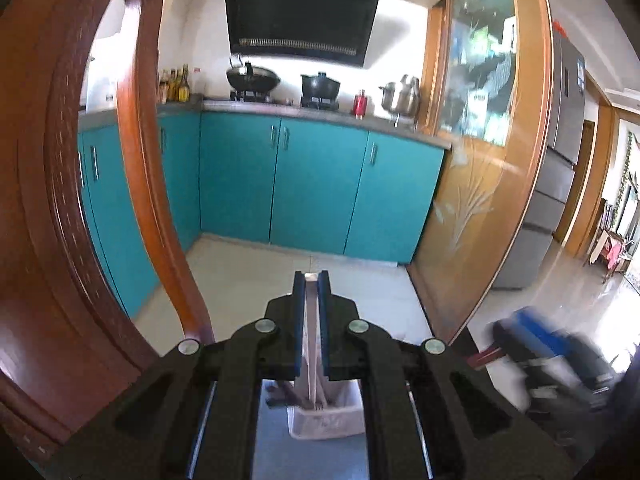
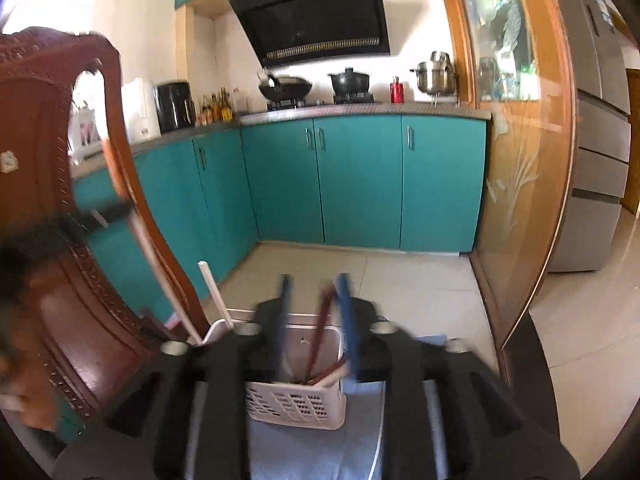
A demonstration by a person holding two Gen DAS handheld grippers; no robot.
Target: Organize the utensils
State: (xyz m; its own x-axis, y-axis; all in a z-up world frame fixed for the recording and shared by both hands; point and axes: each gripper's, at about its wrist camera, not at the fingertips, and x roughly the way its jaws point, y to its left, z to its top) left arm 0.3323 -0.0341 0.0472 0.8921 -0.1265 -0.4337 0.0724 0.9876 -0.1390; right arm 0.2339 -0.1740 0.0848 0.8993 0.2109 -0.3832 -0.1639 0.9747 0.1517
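The jaws of the left gripper (image 1: 311,280) are almost together and hold a white chopstick (image 1: 310,336) between them. It points down into the white basket (image 1: 326,420), so I judge it is gripped near its top to be lowered straight in among the others.

The jaws of the right gripper (image 2: 314,284) stand about half apart, and nothing is pressed between them. A pair of brown chopsticks (image 2: 320,340) leans between the jaws with its lower ends inside the basket (image 2: 296,404), which looks like a release, though the blur makes it hard to be sure.

In the right wrist view another white chopstick (image 2: 214,298) leans on the left rim of the basket. The basket rests on a blue-grey cloth (image 2: 296,456) that covers the worktop. To the left stands a carved wooden chair (image 2: 60,240). Far behind are teal cabinets (image 2: 360,180), and a wok (image 2: 285,88) on the stove.
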